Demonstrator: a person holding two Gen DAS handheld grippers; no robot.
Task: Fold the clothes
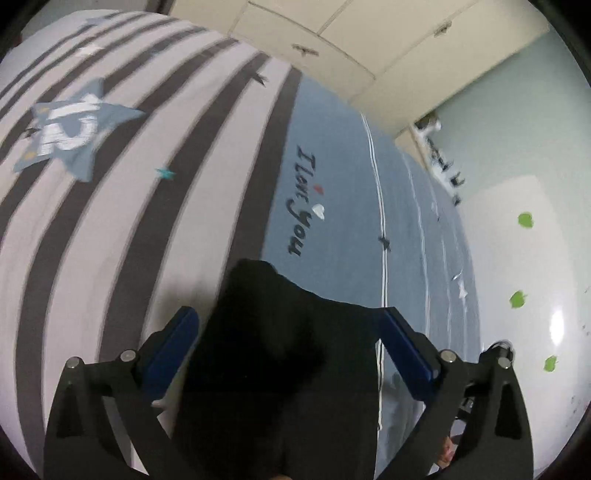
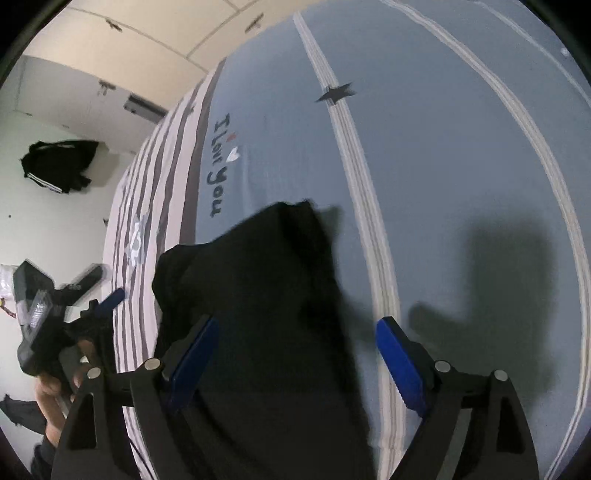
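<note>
A black garment [image 1: 280, 350] lies on a bed with a blue and grey-striped bedspread [image 1: 110, 221] that reads "I love you". My left gripper [image 1: 289, 314] points down over the garment's near end. It is open, its blue pads [image 1: 177, 343] stand wide on either side of the cloth and do not press it. In the right wrist view the same black garment [image 2: 266, 295] stretches away across the blue bedspread [image 2: 461, 147]. My right gripper [image 2: 297, 321] is open too, with the cloth loose between its fingers. The left gripper [image 2: 101, 286] shows at the bed's left edge, held by a hand [image 2: 51, 391].
Cream wardrobe doors [image 1: 332, 33] stand beyond the bed. A black garment with white stripes [image 2: 59, 166] lies on the white floor left of the bed. Green leaf stickers [image 1: 524, 219] dot the glossy floor on the other side. The right gripper's shadow [image 2: 498, 280] falls on the bedspread.
</note>
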